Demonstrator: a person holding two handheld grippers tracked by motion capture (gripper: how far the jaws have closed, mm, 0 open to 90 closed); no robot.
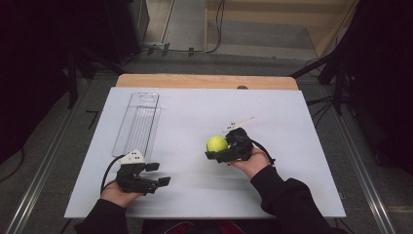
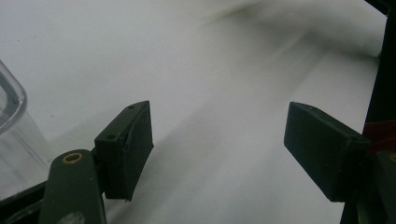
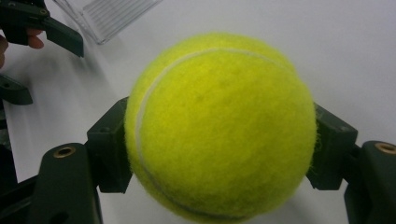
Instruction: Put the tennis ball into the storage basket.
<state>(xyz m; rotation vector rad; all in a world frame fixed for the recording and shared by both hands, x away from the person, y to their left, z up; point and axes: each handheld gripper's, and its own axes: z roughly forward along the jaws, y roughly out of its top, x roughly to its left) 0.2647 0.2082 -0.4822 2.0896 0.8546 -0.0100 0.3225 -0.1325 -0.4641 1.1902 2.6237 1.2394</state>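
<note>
On the white counter, seen from the high view, the right tool has a tennis ball pinched between its jaws, right of the middle of the board. It looks like it's carried sideways toward the clear plastic tray at the far left, which is probably where the ball is meant to go. The left tool sits low near the front edge with its jaws spread and nothing in them, likely just parked out of the way.

In the left gripper view, the two black jaws stand wide apart over bare white surface, so that one's definitely open. You also catch a rounded corner of the tray at the left edge, much closer than the high view suggests.

In the right gripper view, the ball is huge and the jaws press into its fuzz on both sides at the widest part, a solid centred grip you can't judge from above. The tray and the other tool's jaws peek in at the top left.
</note>
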